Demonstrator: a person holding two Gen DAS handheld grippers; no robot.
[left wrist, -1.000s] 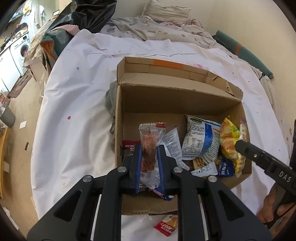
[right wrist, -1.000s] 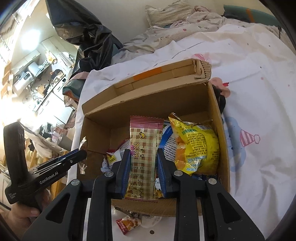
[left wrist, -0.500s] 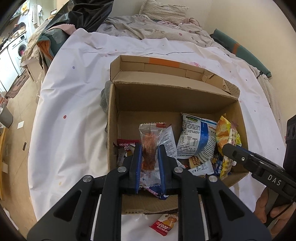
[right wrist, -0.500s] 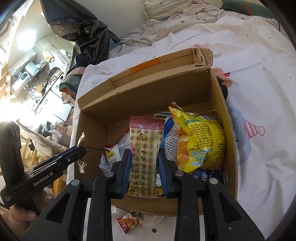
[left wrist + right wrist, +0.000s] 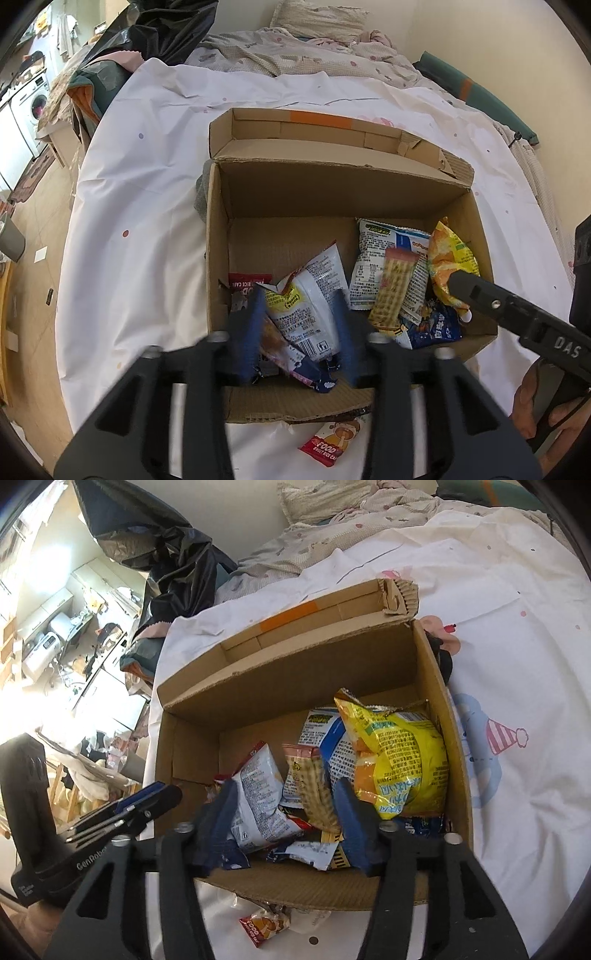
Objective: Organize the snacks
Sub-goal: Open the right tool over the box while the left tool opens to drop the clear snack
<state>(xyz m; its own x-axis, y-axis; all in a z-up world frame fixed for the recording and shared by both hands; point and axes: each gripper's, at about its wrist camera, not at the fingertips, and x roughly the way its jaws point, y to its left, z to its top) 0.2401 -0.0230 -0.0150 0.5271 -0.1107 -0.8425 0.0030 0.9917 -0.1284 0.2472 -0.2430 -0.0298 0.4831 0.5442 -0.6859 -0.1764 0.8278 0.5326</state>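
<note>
Snacks (image 5: pixel 391 291) in cardboard box (image 5: pixel 218 258), below both parted tools

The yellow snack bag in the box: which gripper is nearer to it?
Right. The right gripper hangs just beside the yellow snack bag; the left gripper is over the cardboard box's other side.

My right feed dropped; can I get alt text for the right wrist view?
The right hand-held gripper hangs open over a cardboard box of snack packets on a white sheet, holding nothing. A yellow bag leans in the right corner; a red rice-cake packet lies outside, in front.
</note>
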